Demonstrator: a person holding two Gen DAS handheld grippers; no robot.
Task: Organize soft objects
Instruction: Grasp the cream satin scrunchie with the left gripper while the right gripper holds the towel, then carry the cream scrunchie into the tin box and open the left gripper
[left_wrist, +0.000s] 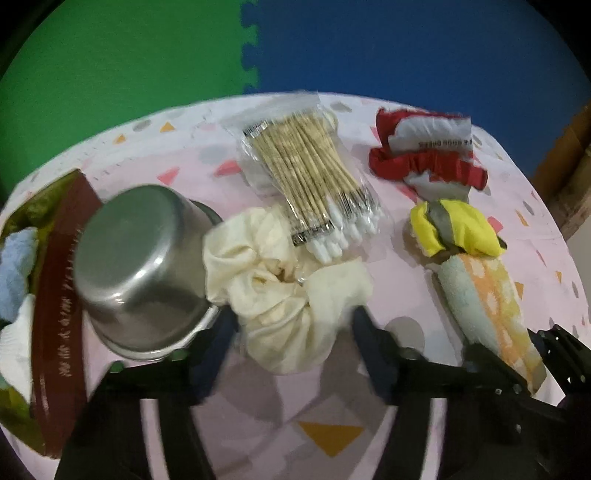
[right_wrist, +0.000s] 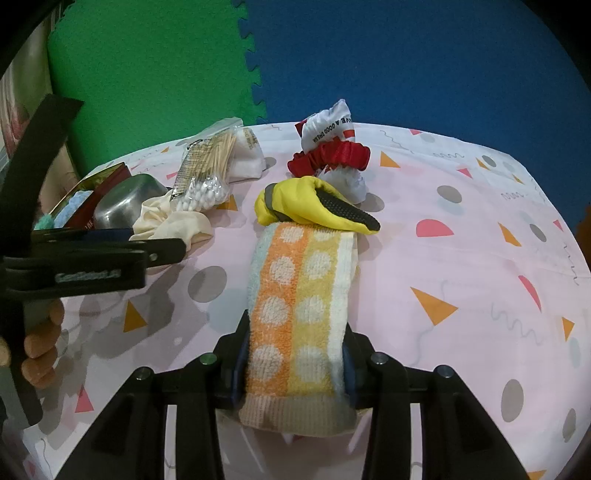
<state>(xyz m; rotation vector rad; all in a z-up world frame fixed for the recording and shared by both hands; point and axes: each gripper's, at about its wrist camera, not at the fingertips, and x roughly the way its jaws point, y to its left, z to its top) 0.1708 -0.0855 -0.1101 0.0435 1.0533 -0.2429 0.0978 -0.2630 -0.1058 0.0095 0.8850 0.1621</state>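
Note:
My left gripper (left_wrist: 291, 332) is open, its fingers on either side of a crumpled cream cloth (left_wrist: 284, 288) on the pink tablecloth. My right gripper (right_wrist: 295, 354) is shut on a rolled orange and yellow spotted towel (right_wrist: 299, 302), whose far end lies under a yellow and grey glove (right_wrist: 310, 206). The towel (left_wrist: 491, 295) and glove (left_wrist: 458, 229) also show at the right of the left wrist view. A red and white scrunchie bundle (left_wrist: 424, 155) (right_wrist: 332, 155) lies further back.
An upturned steel pot (left_wrist: 144, 269) stands just left of the cream cloth. A red-edged box (left_wrist: 55, 314) with blue and white cloths sits at the far left. A bag of cotton swabs (left_wrist: 306, 181) lies behind the cloth. Green and blue foam mats stand behind the table.

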